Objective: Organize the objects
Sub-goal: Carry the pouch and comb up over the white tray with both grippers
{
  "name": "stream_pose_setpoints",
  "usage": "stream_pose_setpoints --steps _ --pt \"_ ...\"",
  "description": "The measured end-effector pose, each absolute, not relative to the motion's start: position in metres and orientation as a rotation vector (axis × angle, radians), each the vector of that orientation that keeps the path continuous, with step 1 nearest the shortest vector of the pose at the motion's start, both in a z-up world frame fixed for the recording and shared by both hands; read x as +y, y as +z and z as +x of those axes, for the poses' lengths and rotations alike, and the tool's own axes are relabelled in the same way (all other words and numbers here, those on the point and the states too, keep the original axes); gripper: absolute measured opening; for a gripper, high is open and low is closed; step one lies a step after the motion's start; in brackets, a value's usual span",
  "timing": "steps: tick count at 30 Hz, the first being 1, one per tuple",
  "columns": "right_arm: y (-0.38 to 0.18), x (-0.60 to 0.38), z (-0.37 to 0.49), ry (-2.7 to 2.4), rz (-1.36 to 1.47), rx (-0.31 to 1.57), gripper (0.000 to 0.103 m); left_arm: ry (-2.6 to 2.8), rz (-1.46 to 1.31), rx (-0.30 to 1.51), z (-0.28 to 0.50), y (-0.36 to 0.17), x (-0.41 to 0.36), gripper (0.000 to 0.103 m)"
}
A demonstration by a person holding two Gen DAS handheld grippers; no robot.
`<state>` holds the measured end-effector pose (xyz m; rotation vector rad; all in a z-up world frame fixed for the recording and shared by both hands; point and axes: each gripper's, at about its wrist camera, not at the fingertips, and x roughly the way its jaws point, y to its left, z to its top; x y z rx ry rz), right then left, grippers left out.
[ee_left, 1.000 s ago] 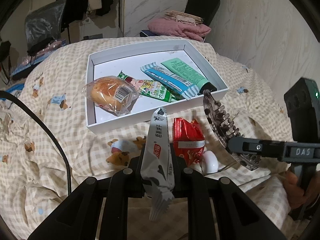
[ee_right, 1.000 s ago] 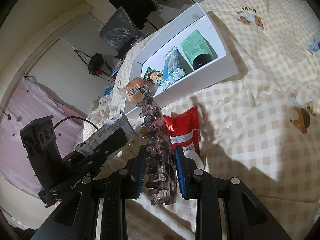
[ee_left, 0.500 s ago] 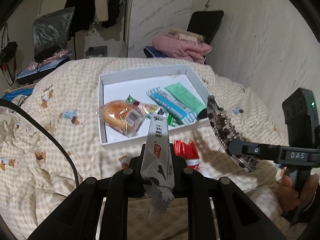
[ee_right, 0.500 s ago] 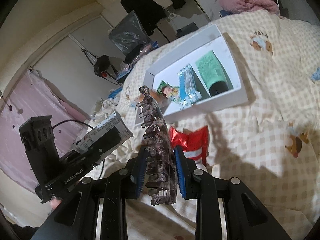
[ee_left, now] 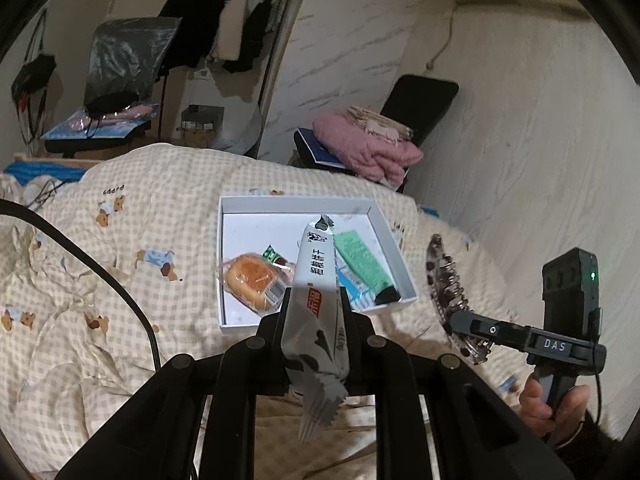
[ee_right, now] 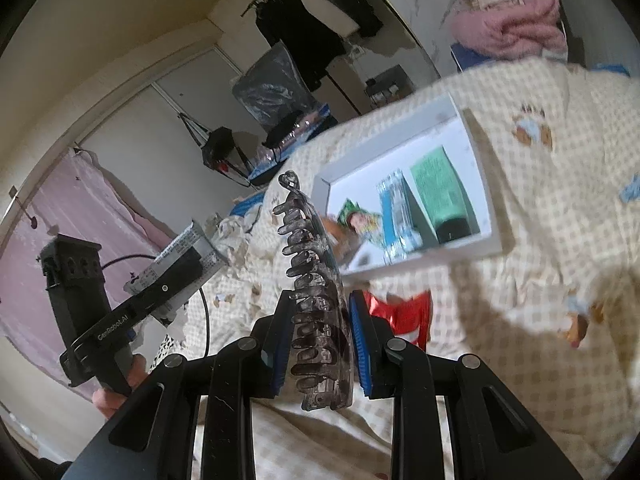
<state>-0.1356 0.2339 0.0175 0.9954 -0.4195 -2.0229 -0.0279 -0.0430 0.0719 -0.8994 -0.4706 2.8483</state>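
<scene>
My left gripper [ee_left: 314,312] is shut on a long grey-white snack wrapper [ee_left: 316,320] that sticks up in front of the white box [ee_left: 298,201]. My right gripper [ee_right: 320,320] is shut on a clear brown hair claw clip [ee_right: 316,300]. Both are held in the air above the checked bedspread, short of the box. In the box lie a wrapped bun [ee_left: 250,276], a green packet [ee_left: 274,254], a blue packet [ee_left: 352,286] and a green tube with a black cap [ee_left: 362,268]. A red packet [ee_right: 404,316] lies on the bedspread in front of the box. Each gripper shows in the other's view.
The bed [ee_left: 120,240] fills the lower views; a black cable [ee_left: 100,272] runs across its left side. Behind it stand a chair [ee_left: 420,100] with a pink blanket [ee_left: 368,152], hanging clothes [ee_left: 220,20] and a cluttered desk [ee_left: 96,128]. A wall stands close on the right.
Both grippers have risen with their loads, the left more than the right. The box now looks smaller and farther off, and more of the room behind the bed shows.
</scene>
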Motion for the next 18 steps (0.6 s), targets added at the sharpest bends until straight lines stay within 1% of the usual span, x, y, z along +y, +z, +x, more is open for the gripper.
stream_pose_setpoints --steps 3,5,11,18 --pt "0.037 0.237 -0.137 -2.044 0.960 -0.414 0.029 2.841 -0.868 -0.551 -0.026 0.084 -0.056 0.018" --pt "0.050 0.239 -0.137 -2.056 0.926 -0.406 0.029 2.853 -0.852 -0.565 -0.026 0.091 -0.061 0.018" --pt "0.079 0.232 -0.142 -2.072 0.875 -0.388 0.029 2.892 -0.811 -0.517 -0.027 0.116 -0.062 0.018" --pt "0.101 0.219 -0.147 -2.100 0.837 -0.331 0.029 2.887 -0.774 -0.459 -0.034 0.127 -0.053 0.018"
